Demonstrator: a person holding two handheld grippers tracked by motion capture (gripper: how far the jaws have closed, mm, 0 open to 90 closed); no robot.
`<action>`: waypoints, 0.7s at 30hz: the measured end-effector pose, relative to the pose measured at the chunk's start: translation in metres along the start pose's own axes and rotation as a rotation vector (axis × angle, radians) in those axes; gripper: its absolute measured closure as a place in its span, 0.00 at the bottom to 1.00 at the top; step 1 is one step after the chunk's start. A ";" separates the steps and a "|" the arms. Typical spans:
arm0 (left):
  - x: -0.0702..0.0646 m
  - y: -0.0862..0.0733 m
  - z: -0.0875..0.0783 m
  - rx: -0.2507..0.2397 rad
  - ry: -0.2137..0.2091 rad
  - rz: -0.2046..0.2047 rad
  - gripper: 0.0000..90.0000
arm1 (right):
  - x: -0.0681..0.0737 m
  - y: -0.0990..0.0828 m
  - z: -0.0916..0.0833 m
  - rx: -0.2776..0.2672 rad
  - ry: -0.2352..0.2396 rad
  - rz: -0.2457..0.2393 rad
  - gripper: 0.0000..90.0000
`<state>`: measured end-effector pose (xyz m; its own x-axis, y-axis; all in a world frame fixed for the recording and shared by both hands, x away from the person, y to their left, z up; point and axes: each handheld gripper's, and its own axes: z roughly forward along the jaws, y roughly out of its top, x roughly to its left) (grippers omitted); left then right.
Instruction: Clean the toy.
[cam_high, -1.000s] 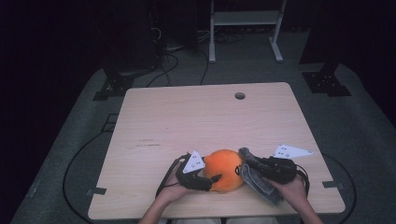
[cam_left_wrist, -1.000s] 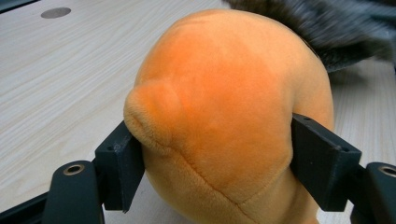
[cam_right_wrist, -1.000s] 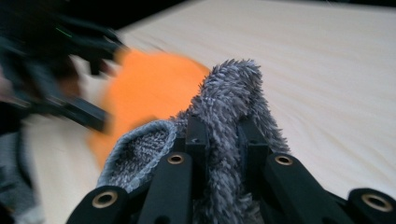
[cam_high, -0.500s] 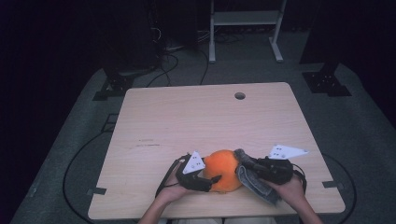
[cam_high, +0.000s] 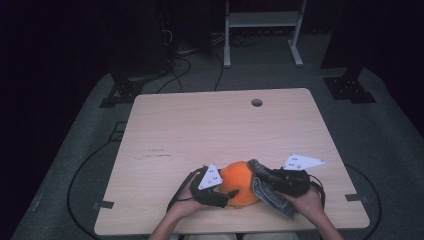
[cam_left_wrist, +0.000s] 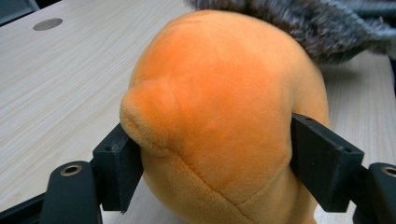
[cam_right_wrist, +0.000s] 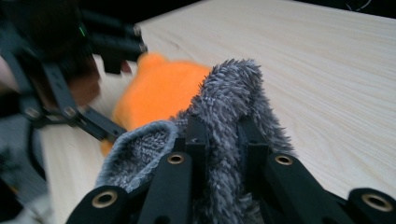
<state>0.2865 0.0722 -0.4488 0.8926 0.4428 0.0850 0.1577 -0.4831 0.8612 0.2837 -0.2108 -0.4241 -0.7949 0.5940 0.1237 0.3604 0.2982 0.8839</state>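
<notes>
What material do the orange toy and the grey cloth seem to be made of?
The orange toy looks like soft plush: short, matte, velvety pile with a sewn seam across it. The grey cloth seems to be fluffy fleece or terry, with longer shaggy fibres standing up; which of the two is hard to tell. The table appears to be pale wood-grain laminate.

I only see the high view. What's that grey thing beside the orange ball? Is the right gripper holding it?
Observer: Yes. The right gripper is shut on a grey fuzzy cloth, which is pinched between its jaws.
Operator: Is the orange thing really a ball?
Observer: No, it's an orange plush toy, with a stitched seam and a little ear-like bump.
Operator: Is the other gripper squeezing it?
Observer: The left gripper has one jaw touching each side of the toy, and its jaws have just been opening.
</notes>
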 end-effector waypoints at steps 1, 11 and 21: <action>0.004 0.000 -0.002 -0.008 -0.025 -0.048 0.19 | 0.001 -0.003 0.000 -0.001 0.002 0.005 0.86; -0.009 0.014 0.003 -0.058 0.049 0.016 0.37 | 0.002 0.000 -0.020 -0.054 -0.046 -0.010 0.86; -0.022 0.015 0.006 -0.060 0.074 0.135 0.37 | 0.004 0.003 -0.014 -0.034 -0.092 -0.085 0.86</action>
<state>0.2721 0.0508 -0.4406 0.8699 0.4327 0.2368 0.0108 -0.4967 0.8678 0.2742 -0.2180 -0.4150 -0.7733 0.6340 0.0074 0.2758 0.3258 0.9043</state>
